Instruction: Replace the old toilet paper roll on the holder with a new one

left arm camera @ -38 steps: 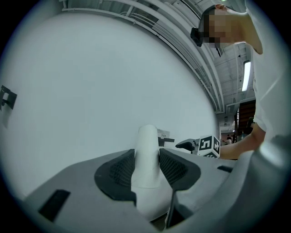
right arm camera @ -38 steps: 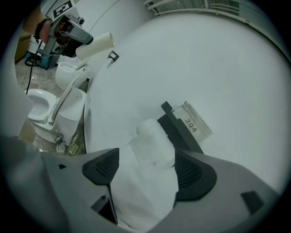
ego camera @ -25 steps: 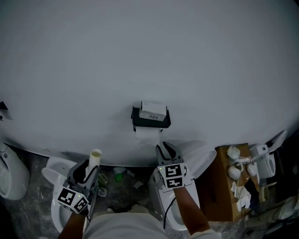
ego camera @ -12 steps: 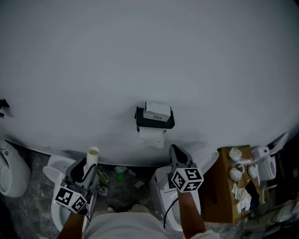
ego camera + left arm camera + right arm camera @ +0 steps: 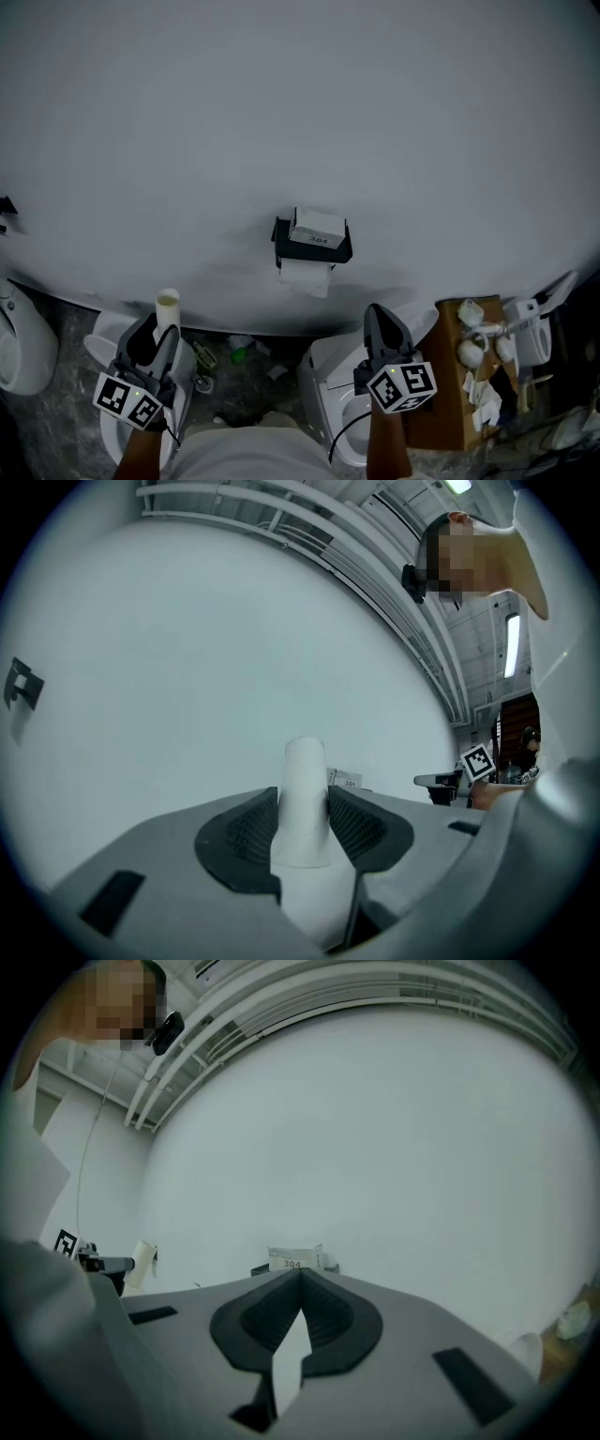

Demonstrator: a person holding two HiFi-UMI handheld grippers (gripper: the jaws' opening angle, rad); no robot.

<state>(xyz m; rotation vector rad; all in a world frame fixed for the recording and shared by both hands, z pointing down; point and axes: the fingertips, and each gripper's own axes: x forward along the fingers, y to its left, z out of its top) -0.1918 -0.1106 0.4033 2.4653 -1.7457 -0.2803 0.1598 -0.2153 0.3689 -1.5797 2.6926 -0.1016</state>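
- The wall (image 5: pixel 300 112) carries the holder (image 5: pixel 312 246) at its middle, with a flap of paper (image 5: pixel 305 277) hanging beneath it.
- The right gripper (image 5: pixel 382 323) sits below and right of the holder, jaws pressed together on nothing.
- The left gripper (image 5: pixel 155 339) is well apart to the left, jaws partly closed on the cardboard tube (image 5: pixel 168 307).
- The tube's long axis runs along the jaws, its open free end pointing at the wall.
- Risk: only the tube's near end looks pinched, so a quick swing could lever it loose and drop it among the toilets below.
- Risk: squeezing harder would likely crush it.
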